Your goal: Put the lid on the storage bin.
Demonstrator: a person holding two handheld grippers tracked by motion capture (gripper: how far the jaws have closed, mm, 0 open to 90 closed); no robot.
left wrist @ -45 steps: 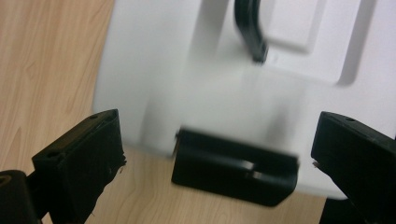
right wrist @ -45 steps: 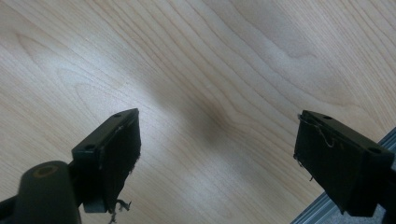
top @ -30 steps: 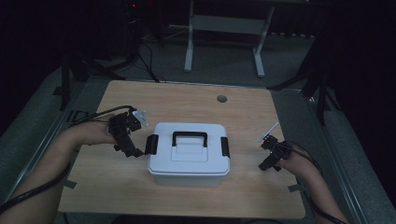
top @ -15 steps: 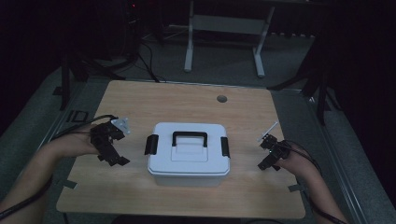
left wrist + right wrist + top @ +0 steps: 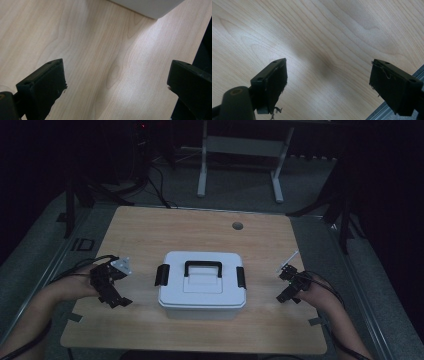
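A white plastic box (image 5: 202, 285) with a black handle (image 5: 203, 265) and two black side latches sits shut in the middle of the wooden table (image 5: 150, 230). My left gripper (image 5: 116, 300) rests near the table's left edge, well clear of the box, jaws wide apart over bare wood. The left gripper view has a corner of the white box (image 5: 150, 7) at the top. My right gripper (image 5: 287, 296) lies right of the box, also open, with bare wood between its jaws (image 5: 327, 82).
A round cable hole (image 5: 237, 226) lies in the table's far side. Tape strips (image 5: 74, 317) mark the near corners. A metal rail (image 5: 387, 110) runs along the right table edge. A white desk frame (image 5: 240, 150) stands on the floor behind.
My left gripper has drawn back from the box's left latch, moving left and toward the person, and has settled near the table's left edge. The right gripper has barely moved.
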